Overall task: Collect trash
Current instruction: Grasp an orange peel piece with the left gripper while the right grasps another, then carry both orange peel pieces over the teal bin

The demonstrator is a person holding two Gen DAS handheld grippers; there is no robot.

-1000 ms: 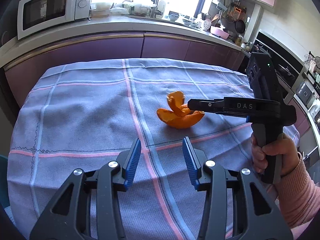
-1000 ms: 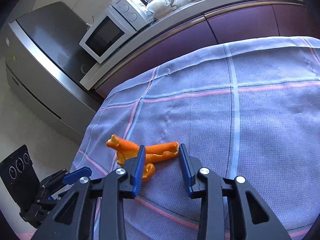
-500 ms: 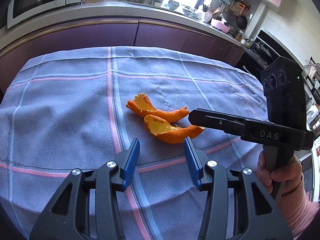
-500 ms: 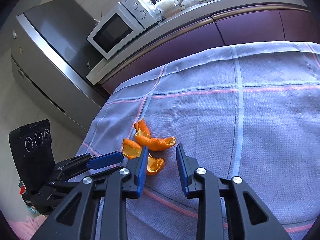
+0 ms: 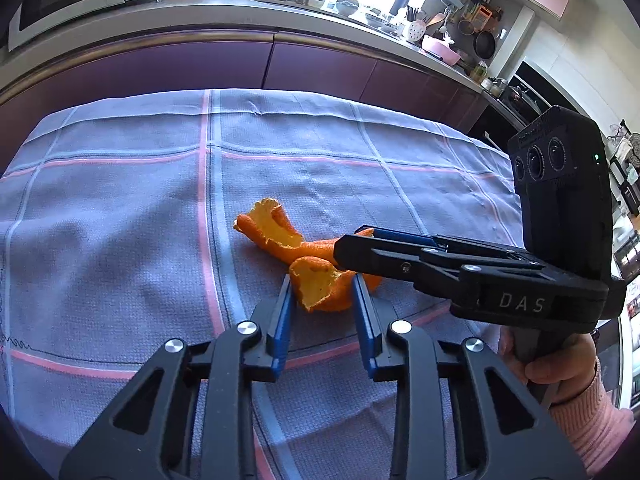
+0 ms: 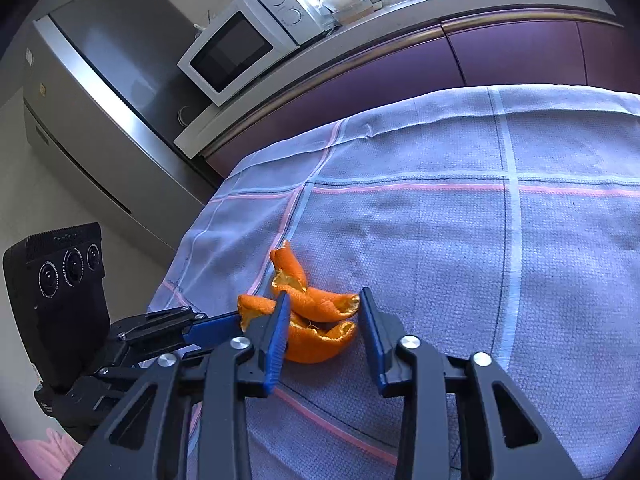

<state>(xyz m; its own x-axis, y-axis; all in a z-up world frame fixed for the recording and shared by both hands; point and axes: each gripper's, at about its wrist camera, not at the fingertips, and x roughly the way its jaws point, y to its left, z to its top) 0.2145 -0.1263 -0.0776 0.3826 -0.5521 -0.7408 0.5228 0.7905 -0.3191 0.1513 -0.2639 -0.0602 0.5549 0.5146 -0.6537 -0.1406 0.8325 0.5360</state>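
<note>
Left wrist view: both grippers have moved closer to the orange peel (image 5: 308, 264) on the tablecloth (image 5: 120, 220). Left gripper (image 5: 322, 300) and right gripper (image 6: 324, 320) are spread around it, so pinching seems next.

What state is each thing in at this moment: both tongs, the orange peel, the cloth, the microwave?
Left tongs: open, fingers either side of the near curl of peel, not clamped.
Right tongs: open, straddling the peel from the other side.
Orange peel: lying curled on the cloth, not lifted.
Checked cloth: spread over the table, slightly wrinkled.
Microwave: door closed.
</note>
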